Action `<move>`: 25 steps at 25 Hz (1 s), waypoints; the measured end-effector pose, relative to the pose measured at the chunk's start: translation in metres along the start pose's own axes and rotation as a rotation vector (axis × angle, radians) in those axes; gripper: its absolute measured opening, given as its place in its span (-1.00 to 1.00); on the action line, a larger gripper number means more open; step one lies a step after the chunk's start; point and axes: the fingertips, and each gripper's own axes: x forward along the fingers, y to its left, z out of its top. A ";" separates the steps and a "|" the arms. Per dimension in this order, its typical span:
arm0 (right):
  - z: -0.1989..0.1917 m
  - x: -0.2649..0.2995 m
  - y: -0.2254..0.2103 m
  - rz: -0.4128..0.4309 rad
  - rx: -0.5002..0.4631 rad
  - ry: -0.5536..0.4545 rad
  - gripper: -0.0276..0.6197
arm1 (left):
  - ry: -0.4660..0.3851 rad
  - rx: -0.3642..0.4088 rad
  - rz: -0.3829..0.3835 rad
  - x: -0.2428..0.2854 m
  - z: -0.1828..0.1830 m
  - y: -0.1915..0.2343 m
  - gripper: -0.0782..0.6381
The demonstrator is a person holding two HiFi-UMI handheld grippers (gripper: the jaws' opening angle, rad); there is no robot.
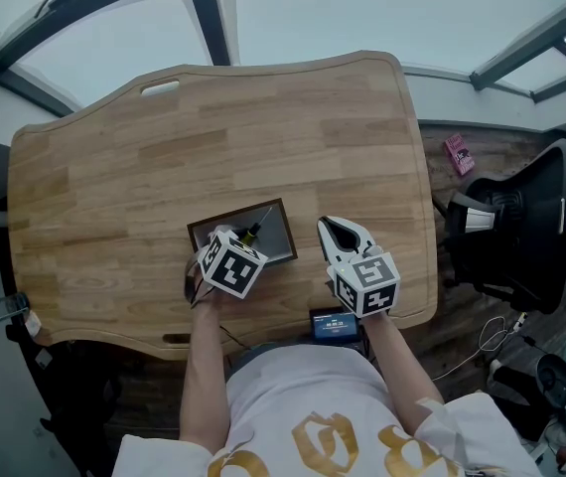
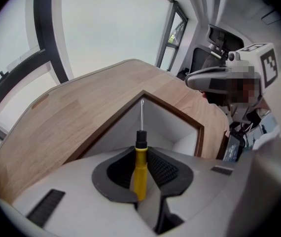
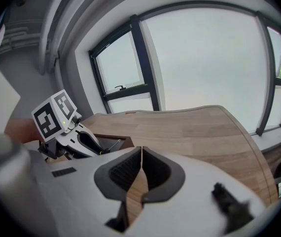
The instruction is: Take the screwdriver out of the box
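Head view has a shallow box [image 1: 233, 213] with a dark brown rim and a pale inside on the near half of the wooden table [image 1: 263, 107]; over its inside lies the screwdriver [image 1: 254, 231], with a yellow handle, a black collar and a thin metal shaft; the shaft slants toward the box's far right corner; whether the tip touches the bottom cannot be told. The left gripper [image 1: 246, 238] hangs over the near left part of the box, tipped steeply downward, its marker cube turned toward the person; the bare forearm behind it runs straight back to the body. In the left gripper view, the left gripper [image 2: 141, 154] has its dark ribbed pads [image 2: 162, 168] pressed on either side of the yellow handle, jaws partly apart by the handle's width; the screwdriver [image 2: 140, 142] stands up out of them, its shaft pointing into the far corner of the box [image 2: 199, 132]. The right gripper [image 1: 329, 227] is held over bare table just right of the box and apart from it, pointing away from the person at a shallower tilt; the right gripper view shows the right gripper [image 3: 140, 152] with its jaw tips together and nothing between them, and the left gripper [image 3: 84, 141] over the box [image 3: 123, 141] at lower left. A small lit device [image 1: 334, 323] sits at the table's near edge, below the right gripper.
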 end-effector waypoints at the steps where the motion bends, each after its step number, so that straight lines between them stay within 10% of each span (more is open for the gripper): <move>1: 0.000 -0.001 0.000 0.000 0.000 -0.001 -0.82 | -0.008 -0.002 0.002 -0.001 0.001 0.000 -0.55; 25: 0.025 -0.028 0.013 -0.021 -0.038 -0.084 -0.82 | -0.266 -0.097 0.101 -0.048 0.016 0.006 -0.55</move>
